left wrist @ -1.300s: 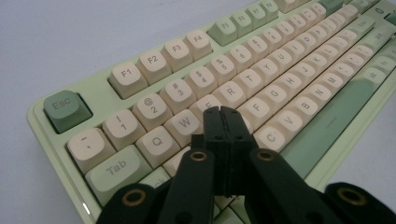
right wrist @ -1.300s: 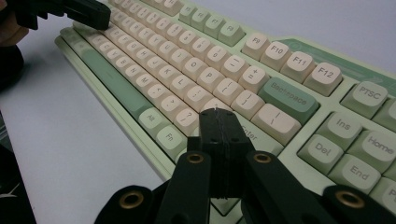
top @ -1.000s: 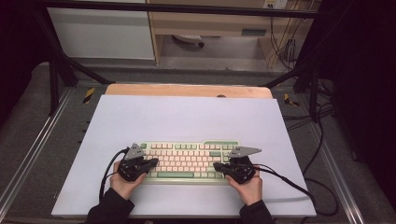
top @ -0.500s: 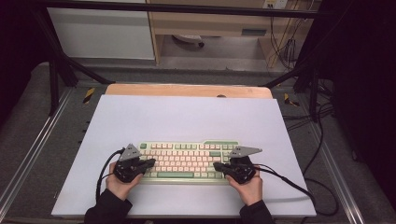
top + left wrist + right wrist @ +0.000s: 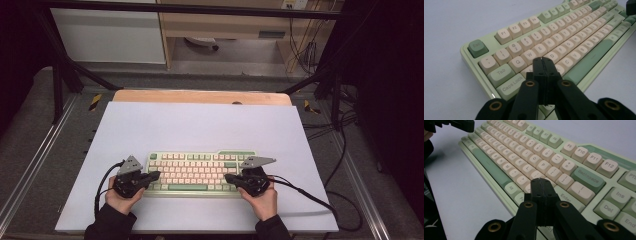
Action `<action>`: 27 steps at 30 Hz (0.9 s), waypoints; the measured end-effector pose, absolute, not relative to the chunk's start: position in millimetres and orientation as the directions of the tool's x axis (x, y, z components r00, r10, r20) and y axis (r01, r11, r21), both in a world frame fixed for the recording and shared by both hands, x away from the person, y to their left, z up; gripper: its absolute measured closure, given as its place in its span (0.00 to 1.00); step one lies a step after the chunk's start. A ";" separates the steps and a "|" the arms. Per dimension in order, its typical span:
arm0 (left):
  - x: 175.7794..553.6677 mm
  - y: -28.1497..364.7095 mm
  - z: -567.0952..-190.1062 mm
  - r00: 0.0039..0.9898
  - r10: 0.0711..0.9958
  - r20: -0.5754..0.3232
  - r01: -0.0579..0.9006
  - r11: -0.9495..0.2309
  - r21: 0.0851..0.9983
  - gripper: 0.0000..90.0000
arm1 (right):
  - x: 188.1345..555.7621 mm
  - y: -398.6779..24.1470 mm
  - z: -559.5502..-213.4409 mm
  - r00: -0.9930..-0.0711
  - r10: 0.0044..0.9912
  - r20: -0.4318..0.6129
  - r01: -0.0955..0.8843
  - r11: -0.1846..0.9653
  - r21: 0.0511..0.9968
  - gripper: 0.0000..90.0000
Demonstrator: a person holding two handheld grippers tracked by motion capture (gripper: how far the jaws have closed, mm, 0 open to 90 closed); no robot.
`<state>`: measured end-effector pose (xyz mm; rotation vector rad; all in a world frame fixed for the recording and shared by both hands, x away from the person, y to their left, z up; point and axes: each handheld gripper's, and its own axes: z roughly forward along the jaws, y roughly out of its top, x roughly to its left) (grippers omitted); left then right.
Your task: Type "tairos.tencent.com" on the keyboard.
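A pale green keyboard (image 5: 197,172) with cream and green keys lies on the white table sheet, near its front edge. My left gripper (image 5: 155,175) is shut and empty, its tip over the keyboard's left end. In the left gripper view its joined jaws (image 5: 543,60) hover above the keys near Caps Lock, over the keyboard (image 5: 564,42). My right gripper (image 5: 228,178) is shut too, pointing left over the keyboard's right part. In the right gripper view its tip (image 5: 540,180) sits above the keys left of Enter on the keyboard (image 5: 529,157). Whether either tip touches a key I cannot tell.
The white sheet (image 5: 200,125) covers a wooden tabletop (image 5: 200,96) and has wide bare room behind the keyboard. Black cables (image 5: 320,200) trail from the right gripper across the sheet's right corner. Metal frame rails (image 5: 30,165) run along both sides.
My left gripper has shifted slightly left along the keyboard's left end. The right gripper and the keyboard have stayed put.
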<state>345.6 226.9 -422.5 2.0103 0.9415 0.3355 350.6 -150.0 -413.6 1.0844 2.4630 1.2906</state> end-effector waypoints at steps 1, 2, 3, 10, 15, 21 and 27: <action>345.6 227.2 -422.4 0.678 0.727 -0.111 0.493 -0.337 0.802 1.00 | 350.8 -148.3 -413.4 -0.725 0.663 0.187 0.529 0.363 0.767 1.00; 345.6 227.3 -422.4 0.678 0.727 -0.110 0.492 -0.338 0.802 1.00 | 351.5 -146.4 -413.3 -0.731 0.658 0.181 0.523 0.369 0.769 1.00; 345.7 227.6 -422.4 0.679 0.726 -0.110 0.493 -0.339 0.801 1.00 | 351.4 -144.9 -413.1 -0.731 0.658 0.183 0.524 0.370 0.767 1.00; 345.8 227.3 -422.5 0.678 0.726 -0.113 0.494 -0.337 0.802 1.00 | 354.1 -131.4 -413.1 -0.749 0.639 0.175 0.512 0.389 0.766 1.00; 346.1 226.5 -422.4 0.680 0.724 -0.115 0.495 -0.338 0.800 1.00 | 356.4 -122.6 -412.3 -0.756 0.631 0.173 0.508 0.400 0.763 1.00; 346.4 226.0 -423.0 0.681 0.724 -0.115 0.495 -0.339 0.800 1.00 | 358.4 -115.7 -413.3 -0.763 0.623 0.172 0.504 0.407 0.762 1.00; 346.6 225.6 -423.5 0.680 0.724 -0.116 0.496 -0.339 0.799 1.00 | 360.1 -112.1 -418.6 -0.763 0.623 0.175 0.509 0.412 0.756 1.00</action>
